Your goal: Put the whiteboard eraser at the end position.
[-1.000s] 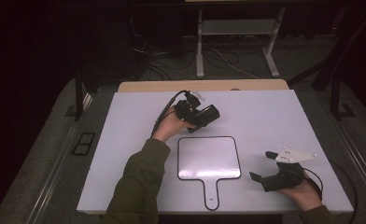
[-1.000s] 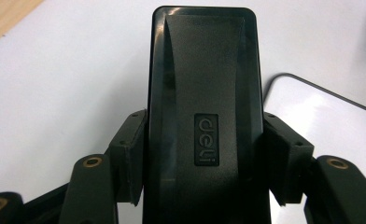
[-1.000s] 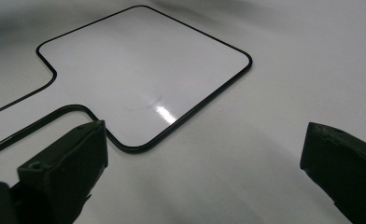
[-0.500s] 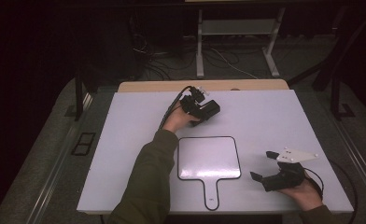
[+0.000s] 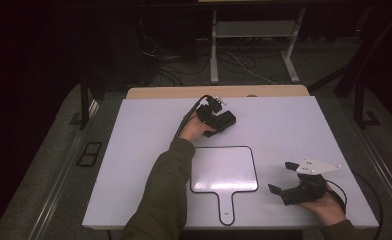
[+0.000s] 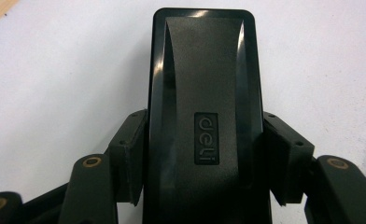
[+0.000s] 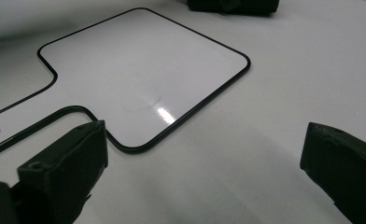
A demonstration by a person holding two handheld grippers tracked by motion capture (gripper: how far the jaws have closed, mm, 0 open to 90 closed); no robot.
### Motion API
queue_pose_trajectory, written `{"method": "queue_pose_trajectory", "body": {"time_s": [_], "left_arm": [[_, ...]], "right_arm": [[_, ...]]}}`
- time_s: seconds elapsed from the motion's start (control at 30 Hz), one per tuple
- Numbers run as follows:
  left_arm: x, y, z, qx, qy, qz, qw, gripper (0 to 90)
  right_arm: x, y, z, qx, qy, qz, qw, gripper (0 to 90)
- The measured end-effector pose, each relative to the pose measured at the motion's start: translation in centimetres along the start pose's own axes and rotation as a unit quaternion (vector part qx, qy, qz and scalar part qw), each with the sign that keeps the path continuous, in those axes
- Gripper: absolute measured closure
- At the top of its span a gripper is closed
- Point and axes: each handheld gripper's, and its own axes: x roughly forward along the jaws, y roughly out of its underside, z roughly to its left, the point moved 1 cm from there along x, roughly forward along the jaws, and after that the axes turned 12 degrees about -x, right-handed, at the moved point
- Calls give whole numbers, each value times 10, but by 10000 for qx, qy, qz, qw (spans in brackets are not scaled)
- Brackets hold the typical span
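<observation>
**A:** Two grippers here, only one is busy. Left gripper point(image 5: 223, 121) sits at the far middle of the white table point(image 5: 304, 130), clamped on a black eraser block point(image 6: 204, 116), pads on both long sides. Right gripper point(image 5: 288, 181) rests near the edge, jaws wide apart, nothing in them.

**B:** How would that block handle, you reckon?

**A:** Looks like rigid plastic, light, glossy edges, so maybe a bit slippery. Squeezing mid-length across the narrow width seems right. The small whiteboard point(image 5: 224, 170) with the black rim lies flat between the two grippers.
</observation>
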Motion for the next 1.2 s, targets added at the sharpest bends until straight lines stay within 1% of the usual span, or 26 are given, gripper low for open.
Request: {"method": "queue_pose_trajectory", "body": {"time_s": [0.1, 0.13, 0.3, 0.37, 0.4, 0.43, 0.5, 0.57, 0.6, 0.63, 0.67, 0.7, 0.73, 0.77, 0.83, 0.87, 0.9, 0.97, 1.0, 1.03, 1.07, 1.1, 1.17, 1.2], "left_arm": [[3, 1, -1, -11, 13, 16, 10000, 389], [4, 1, 0, 27, 30, 26, 10000, 389], [4, 1, 2, -40, 102, -47, 9999, 384], [3, 1, 2, -64, 129, -212, 9997, 376], [1, 0, 3, -116, 177, -274, 9994, 368], [0, 0, 3, -178, 226, -367, 9989, 348], [-2, -1, 2, -155, 216, -400, 9988, 311], [-4, -1, 2, -97, 171, -421, 9989, 252], [-5, -1, 2, -148, 176, -452, 9987, 229], [-7, -1, 3, -145, 173, -488, 9986, 211], [-9, -1, 4, -239, 240, -540, 9980, 192], [-10, -1, 4, -252, 255, -622, 9974, 183], [-13, -1, 4, -227, 220, -625, 9975, 178], [-14, -1, 5, -253, 215, -661, 9973, 165], [-18, -1, 5, -338, 283, -720, 9964, 136], [-20, 0, 6, -298, 311, -723, 9965, 126], [-21, 0, 6, -329, 321, -752, 9961, 119], [-24, 0, 5, -286, 248, -717, 9967, 66], [-25, 1, 5, -269, 244, -744, 9966, 53], [-26, 1, 3, -338, 237, -781, 9961, 29], [-28, 2, 3, -332, 236, -821, 9958, 0], [-30, 2, 3, -292, 242, -821, 9959, 0], [-33, 4, 0, -311, 246, -885, 9953, 0], [-34, 4, -1, -349, 235, -958, 9945, 0]], "right_arm": [[0, 0, 0, 10, 1, 2, 10000, 0], [0, 0, 0, 8, 2, 0, 10000, 0], [0, 0, 0, 10, 0, 4, 10000, 0], [0, 0, 0, 12, -4, 7, 10000, 0], [0, 0, 0, 13, -8, 8, 10000, 0], [0, 0, 0, 10, -11, 12, 10000, 0], [0, 0, 0, 10, -10, 11, 10000, 0], [0, 0, 0, 11, -8, 3, 10000, 0], [0, 0, -1, 12, -5, 3, 10000, 0], [0, 1, -1, 9, -2, 8, 10000, 0], [0, 1, -1, 20, -5, 15, 10000, 0], [0, 1, -1, 18, -7, 17, 10000, 0], [0, 1, -1, 9, -5, 11, 10000, 0], [0, 1, -1, 4, -7, 17, 10000, 0], [1, 1, -2, 15, -3, 17, 10000, 0], [1, 2, -2, 20, -1, 20, 10000, 0], [1, 2, -3, 27, 2, 27, 10000, 0], [1, 3, -4, 57, 5, 23, 10000, 0], [1, 3, -4, 59, 8, 34, 10000, 0], [1, 4, -5, 61, 7, 37, 10000, 0], [1, 4, -5, 66, 1, 31, 10000, 0], [1, 4, -5, 65, -4, 32, 10000, 0], [1, 4, -5, 62, -15, 32, 10000, 0], [1, 4, -5, 62, -13, 27, 10000, 0]]}}
